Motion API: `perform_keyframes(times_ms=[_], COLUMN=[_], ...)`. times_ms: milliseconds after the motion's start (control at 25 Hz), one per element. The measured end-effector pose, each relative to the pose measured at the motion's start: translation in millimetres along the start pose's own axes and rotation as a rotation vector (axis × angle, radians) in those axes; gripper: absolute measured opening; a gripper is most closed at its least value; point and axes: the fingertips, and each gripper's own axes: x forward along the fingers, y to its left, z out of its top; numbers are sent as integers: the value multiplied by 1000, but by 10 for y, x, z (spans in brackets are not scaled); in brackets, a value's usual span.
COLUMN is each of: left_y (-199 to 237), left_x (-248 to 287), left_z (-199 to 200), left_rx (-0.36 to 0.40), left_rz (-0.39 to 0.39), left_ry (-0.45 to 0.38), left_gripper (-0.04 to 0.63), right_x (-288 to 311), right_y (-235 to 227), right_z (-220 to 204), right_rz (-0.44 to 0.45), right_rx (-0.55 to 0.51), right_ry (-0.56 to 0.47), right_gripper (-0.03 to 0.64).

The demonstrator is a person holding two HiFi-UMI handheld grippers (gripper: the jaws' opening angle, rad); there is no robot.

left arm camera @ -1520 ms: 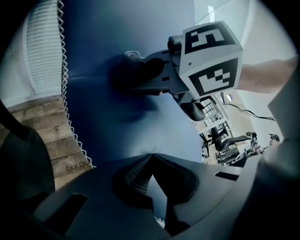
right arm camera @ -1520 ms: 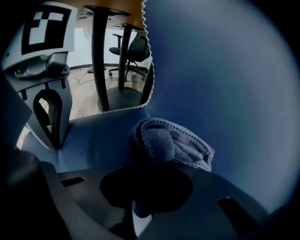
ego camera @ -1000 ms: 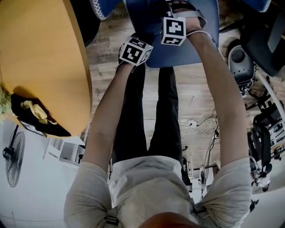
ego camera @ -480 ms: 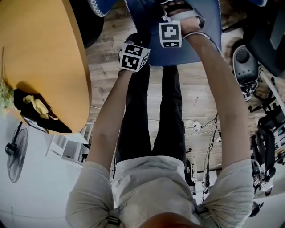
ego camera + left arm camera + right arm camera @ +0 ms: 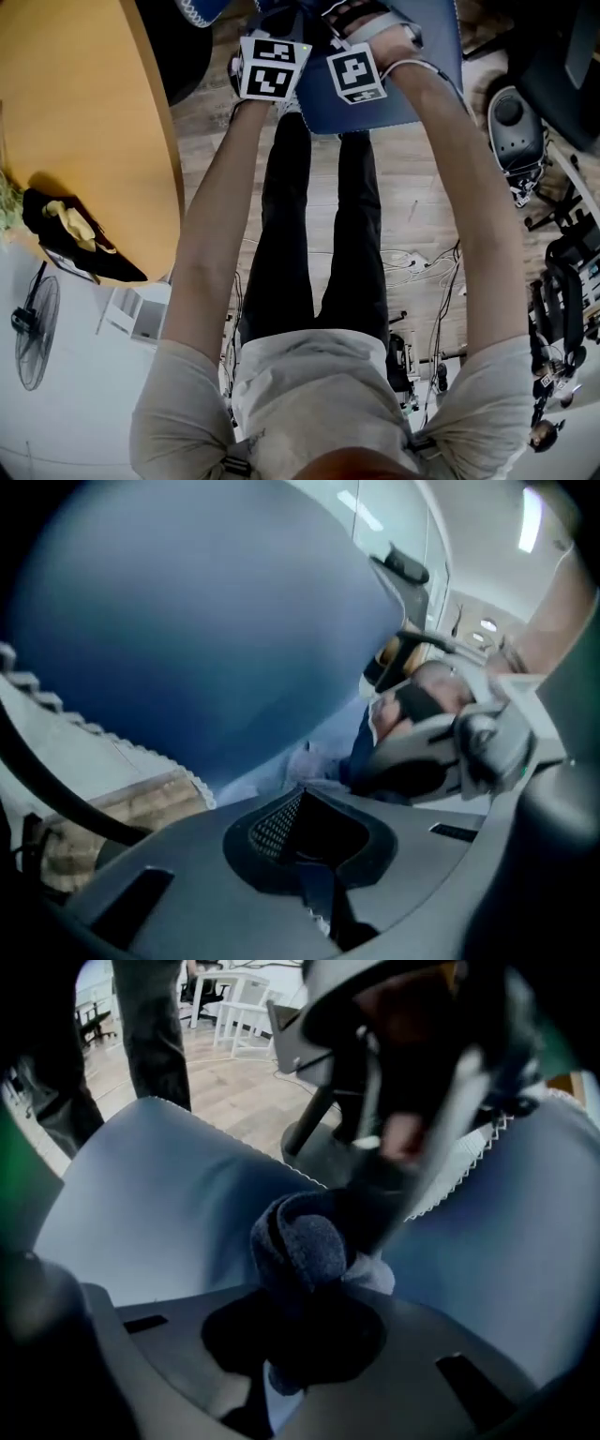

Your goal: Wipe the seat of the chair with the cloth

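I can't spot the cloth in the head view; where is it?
In the right gripper view, the grey cloth sits bunched and clamped in the right gripper, over the blue chair seat.

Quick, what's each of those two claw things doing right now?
Left gripper: shut, nothing between its jaws.
Right gripper: shut on the cloth.

Cloth [image 5: 300, 1246] on chair seat [image 5: 159, 1194], table [image 5: 84, 112] left of chair seat
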Motion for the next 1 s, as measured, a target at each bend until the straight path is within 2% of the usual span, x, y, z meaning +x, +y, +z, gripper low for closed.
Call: perform_keyframes(times_ms=[40,80,200,280,600,800,1000], left_y=[-21,-38,-44,-10,-174,-233,-302], left_x=[116,185,192,163,52,18,-6], left_z=[-138,-243,-332,-330,-506,-577,-590], left_rx=[14,16,-3,-17,-82,-139,-158], left_rz=[-2,-5,-4,14,61,109,116], left_ry=[66,99,94,98,106,81,65], left_gripper=[28,28,27,28,27,27,26], right_x=[-7,-8,0,3,-87,-104,-143], right_y=[19,35,48,19,220,286,338], right_z=[-10,-24,-26,-5,122,143,130], right_rz=[7,11,-5,-28,-20,-41,-46], right_rx=[40,90,220,256,249,240,271], right_ry=[-8,-13,-21,-32,-81,-87,-88], right_gripper=[52,51,51,51,51,51,51])
